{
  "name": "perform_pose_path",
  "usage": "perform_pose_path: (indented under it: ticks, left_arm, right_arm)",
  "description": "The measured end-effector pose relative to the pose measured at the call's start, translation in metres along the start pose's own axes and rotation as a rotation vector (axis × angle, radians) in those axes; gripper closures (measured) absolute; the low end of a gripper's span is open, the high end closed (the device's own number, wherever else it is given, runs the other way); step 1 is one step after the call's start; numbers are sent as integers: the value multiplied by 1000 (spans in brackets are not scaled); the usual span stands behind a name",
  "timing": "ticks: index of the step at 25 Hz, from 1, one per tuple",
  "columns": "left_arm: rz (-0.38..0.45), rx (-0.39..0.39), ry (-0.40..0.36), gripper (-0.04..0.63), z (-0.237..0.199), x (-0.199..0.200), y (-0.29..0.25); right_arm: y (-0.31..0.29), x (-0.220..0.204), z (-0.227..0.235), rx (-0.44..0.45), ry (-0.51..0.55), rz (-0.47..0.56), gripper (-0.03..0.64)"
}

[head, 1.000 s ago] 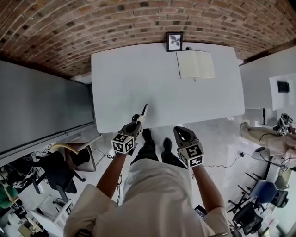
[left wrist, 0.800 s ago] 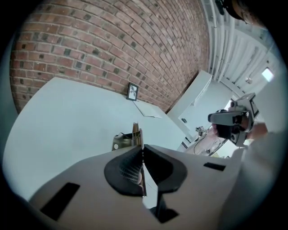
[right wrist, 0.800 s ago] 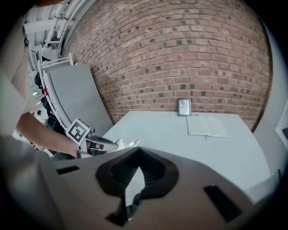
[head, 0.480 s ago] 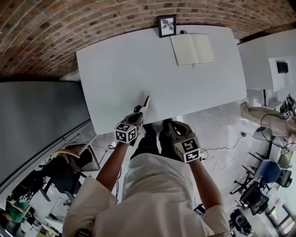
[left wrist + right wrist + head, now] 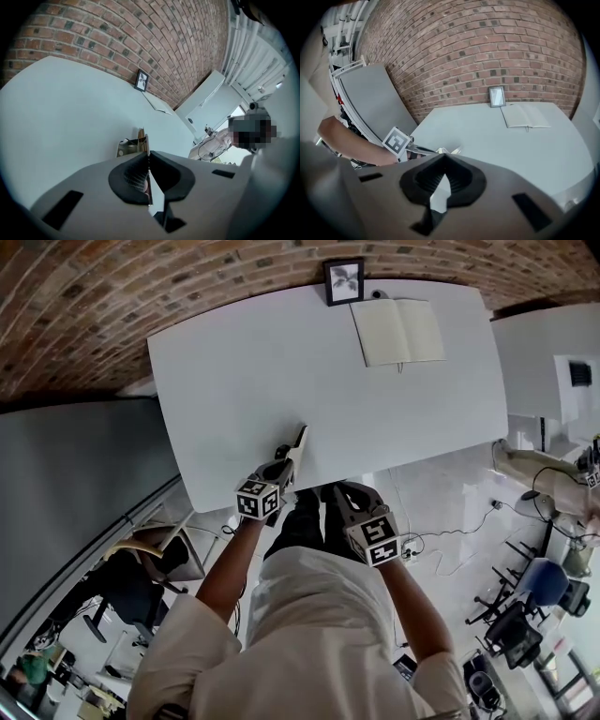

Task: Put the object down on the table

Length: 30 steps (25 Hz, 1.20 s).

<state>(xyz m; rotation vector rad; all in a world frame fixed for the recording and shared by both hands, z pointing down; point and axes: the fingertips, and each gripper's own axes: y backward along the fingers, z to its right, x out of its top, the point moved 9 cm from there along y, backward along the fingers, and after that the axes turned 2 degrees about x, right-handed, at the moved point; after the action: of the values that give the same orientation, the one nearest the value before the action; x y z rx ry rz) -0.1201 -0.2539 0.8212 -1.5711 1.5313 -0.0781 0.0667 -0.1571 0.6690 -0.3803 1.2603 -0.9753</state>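
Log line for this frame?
left tongs: shut on thin flat object | position: over near edge of table, contact unclear | right tongs: shut, empty

A red brick wall runs behind the white table.

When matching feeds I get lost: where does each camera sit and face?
Head view: on the person's head, looking steeply down at the white table; arms, torso, left gripper, right gripper show.
Left gripper view: rides the left gripper, faces the brick wall; jaws shut on a thin flat object.
Right gripper view: rides the right gripper, faces that wall; shut jaws, left forearm show.
All share the framed picture and open notebook.
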Motion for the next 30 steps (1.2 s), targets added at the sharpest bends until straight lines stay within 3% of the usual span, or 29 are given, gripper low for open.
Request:
perform_pose_path:
  ticks: [9, 24, 30]
  left_arm:
    - [11, -2, 51, 595, -8, 0, -3]
    - [91, -18, 274, 580, -25, -9, -6]
    - [108, -19, 285, 578, -26, -10, -7]
  right_arm:
    - [-18, 4, 1, 39, -11, -22, 615]
    - [-22, -3, 1, 60, -34, -36, 615]
    - [-24, -5, 0, 74, -37, -42, 615]
